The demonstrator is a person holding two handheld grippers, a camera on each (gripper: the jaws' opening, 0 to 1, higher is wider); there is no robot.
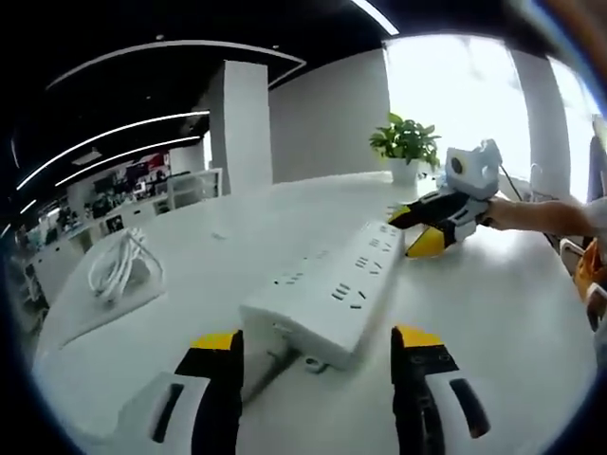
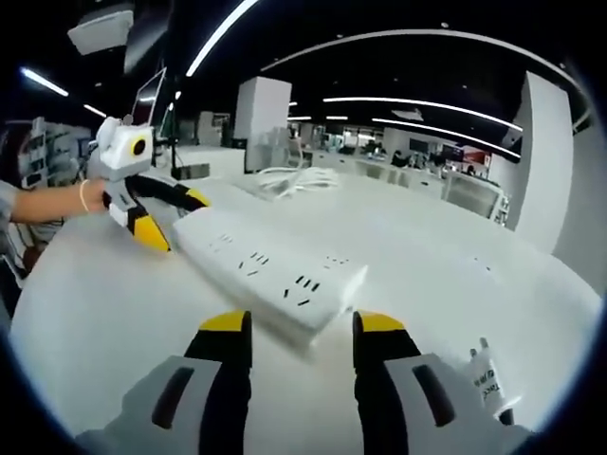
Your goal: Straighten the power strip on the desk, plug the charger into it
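1. While the left hand-held gripper (image 1: 318, 346), black with yellow tips, stands spread at one end of the long white plastic power strip (image 1: 332, 289), its jaws flank that end without visibly clamping it.
2. From the right gripper view, the right hand-held gripper (image 2: 299, 327) is likewise spread, its yellow-tipped jaws to either side of the strip's opposite end, which sits just ahead of them.
3. Each tool shows in the other's view at the far end of the strip: the right one appears in the left gripper view beside the far end, held by a person's hand (image 1: 531, 216), and its jaws there also look apart.
4. The power strip lies flat on the wide white bench (image 1: 493, 313), sockets up, between the two tools and running at a slant across both views.
5. Further out in the left gripper view, a coiled white cable (image 1: 119, 265) rests on the bench well apart from the strip; I cannot tell whether it belongs to the charger.
6. Beyond that stands a green potted plant (image 1: 406, 144) near the bench's far edge.
7. A small white object with a printed label (image 2: 486, 379) lies by the right tool's own jaw; it may be the charger, but this is unclear.
8. Judged from this, straightening is in hand, with both tools set at the ends; plugging in is not yet begun, as every socket is bare.
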